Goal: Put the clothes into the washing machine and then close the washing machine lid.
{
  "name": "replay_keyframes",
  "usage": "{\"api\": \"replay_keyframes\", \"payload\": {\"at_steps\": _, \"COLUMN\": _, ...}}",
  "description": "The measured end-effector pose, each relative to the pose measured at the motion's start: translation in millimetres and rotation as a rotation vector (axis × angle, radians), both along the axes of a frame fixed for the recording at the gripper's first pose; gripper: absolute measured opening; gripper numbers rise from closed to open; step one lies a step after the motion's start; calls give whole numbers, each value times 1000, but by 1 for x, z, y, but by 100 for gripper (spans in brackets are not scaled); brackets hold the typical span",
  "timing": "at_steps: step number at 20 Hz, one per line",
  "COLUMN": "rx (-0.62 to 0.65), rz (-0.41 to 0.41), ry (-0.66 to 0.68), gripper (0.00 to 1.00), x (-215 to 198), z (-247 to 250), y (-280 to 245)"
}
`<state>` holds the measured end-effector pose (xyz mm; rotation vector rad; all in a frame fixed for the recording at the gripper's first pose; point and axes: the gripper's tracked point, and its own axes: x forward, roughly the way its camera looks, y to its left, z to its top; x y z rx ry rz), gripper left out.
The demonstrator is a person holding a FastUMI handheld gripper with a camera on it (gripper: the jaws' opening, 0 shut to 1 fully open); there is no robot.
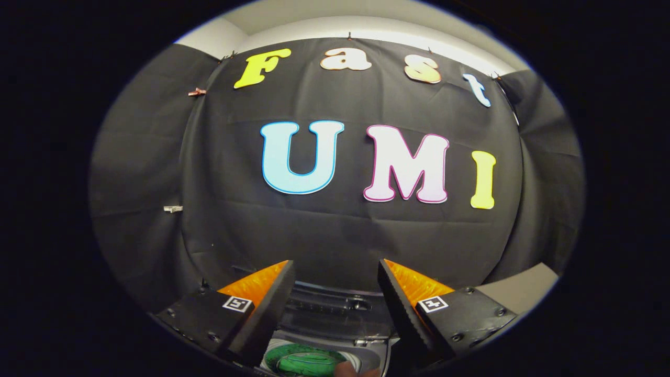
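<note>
My gripper (335, 269) is open, its two fingers spread wide with nothing between them, raised and facing the booth's black cloth wall. Below and between the fingers I see the top of the washing machine (335, 309), a dark rear panel with a pale rim around its opening. Down inside that opening lies something green (303, 361), rounded and ribbed; whether it is clothing I cannot tell. The lid's position is hidden.
The black cloth wall (335, 230) stands just beyond the machine. A pale surface (523, 290) shows to the right of the right finger. A small brownish shape (348, 369) sits beside the green thing, too little showing to name.
</note>
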<state>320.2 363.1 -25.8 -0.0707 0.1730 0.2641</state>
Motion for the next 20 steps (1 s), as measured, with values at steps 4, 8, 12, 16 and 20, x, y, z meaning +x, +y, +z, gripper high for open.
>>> {"api": "replay_keyframes", "payload": {"at_steps": 4, "rx": -2, "rz": -32, "ry": 90, "gripper": 99, "x": 42, "z": -18, "y": 10}}
{"api": "replay_keyframes", "payload": {"at_steps": 8, "rx": -41, "rz": -67, "ry": 222, "gripper": 99, "x": 70, "z": -57, "y": 17}}
{"api": "replay_keyframes", "payload": {"at_steps": 12, "rx": -37, "rz": -76, "ry": 332, "gripper": 100, "x": 83, "z": -97, "y": 28}}
{"api": "replay_keyframes", "payload": {"at_steps": 16, "rx": 17, "rz": -100, "ry": 406, "gripper": 100, "x": 82, "z": -124, "y": 29}}
{"api": "replay_keyframes", "payload": {"at_steps": 20, "rx": 17, "rz": -92, "ry": 441, "gripper": 100, "x": 74, "z": -125, "y": 25}}
